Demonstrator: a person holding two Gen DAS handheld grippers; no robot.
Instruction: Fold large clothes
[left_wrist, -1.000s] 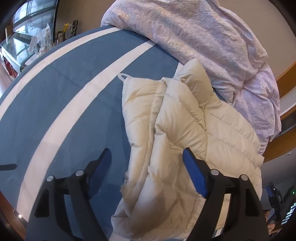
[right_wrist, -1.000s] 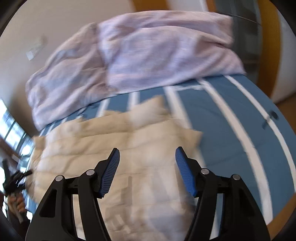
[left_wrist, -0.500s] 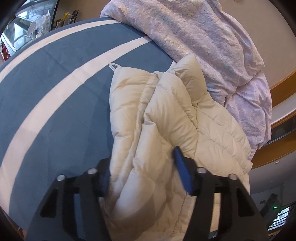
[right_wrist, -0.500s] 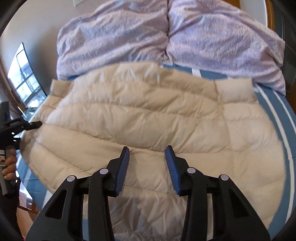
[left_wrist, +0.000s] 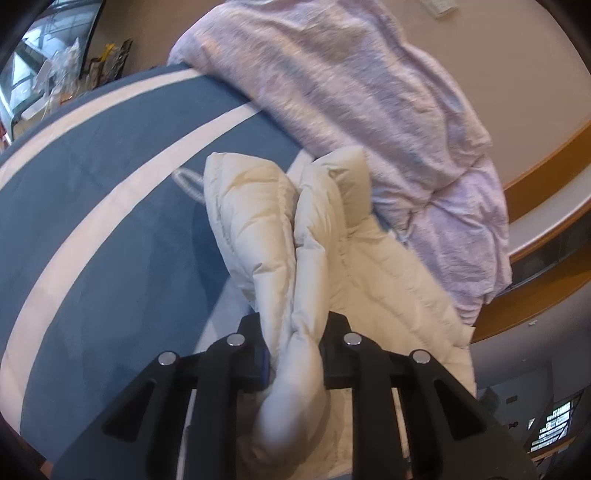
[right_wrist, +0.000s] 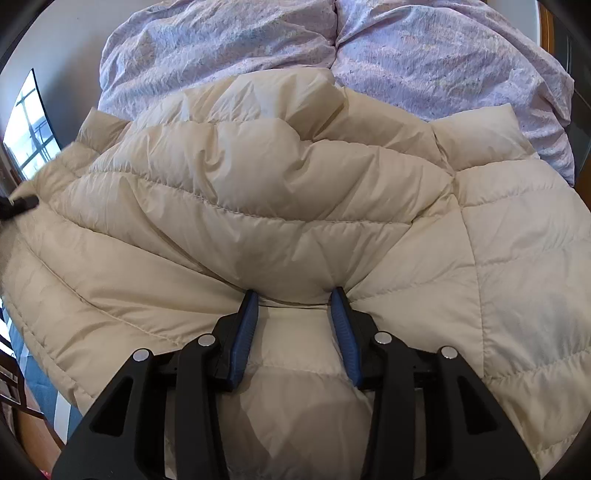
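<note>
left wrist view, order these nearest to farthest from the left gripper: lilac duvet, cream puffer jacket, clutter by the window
1. cream puffer jacket: pinched in the left gripper, running ahead of it.
2. lilac duvet: heaped beyond the jacket, ahead and right.
3. clutter by the window: past the striped bedcover, far upper left.

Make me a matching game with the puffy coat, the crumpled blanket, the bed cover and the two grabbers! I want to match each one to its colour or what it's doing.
Things:
1. puffy coat
2. crumpled blanket
3. bed cover
4. left gripper
5. right gripper

Colour or state:
A. blue with white stripes
B. pale purple
C. cream
D. fingers apart, tips pressed into the coat
E. clamped on a bunched fold of the coat

Pairs: 1-C, 2-B, 3-A, 4-E, 5-D
</note>
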